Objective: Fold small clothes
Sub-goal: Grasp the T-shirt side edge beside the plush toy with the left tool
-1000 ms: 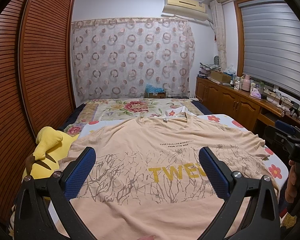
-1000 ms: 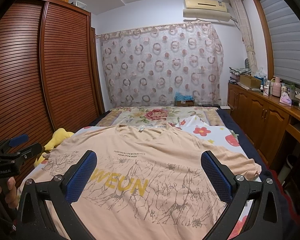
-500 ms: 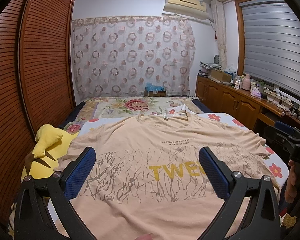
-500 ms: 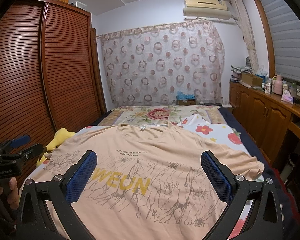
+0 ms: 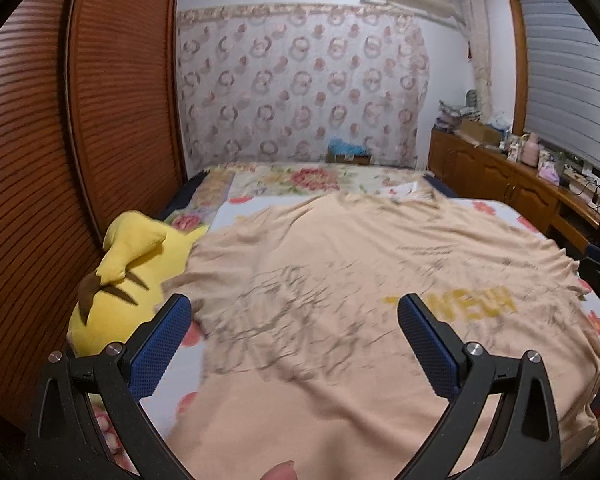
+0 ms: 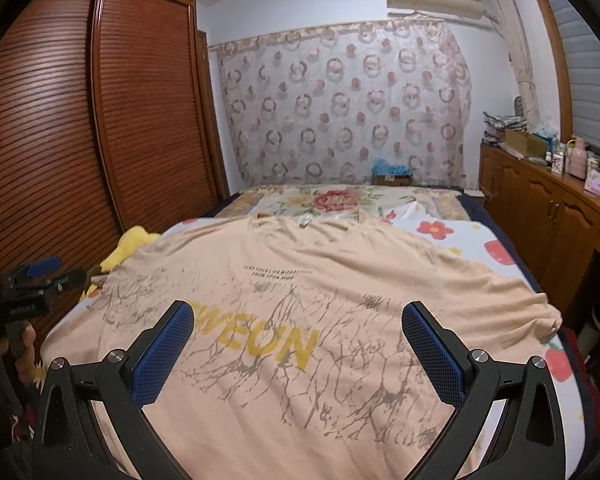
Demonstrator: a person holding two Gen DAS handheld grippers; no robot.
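The left tool [image 5: 294,322], its jaws spread wide, hangs above the peach T-shirt [image 5: 340,280] beside a yellow plush [image 5: 128,280].

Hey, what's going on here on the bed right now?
A person holds a gripper in each hand over a peach T-shirt spread flat, print side up, on the bed. The left gripper and the right gripper are both open, and neither holds the cloth. No fold has been made yet: sleeves and hem lie spread out. A yellow plush toy sits at the shirt's left side, by the wardrobe.
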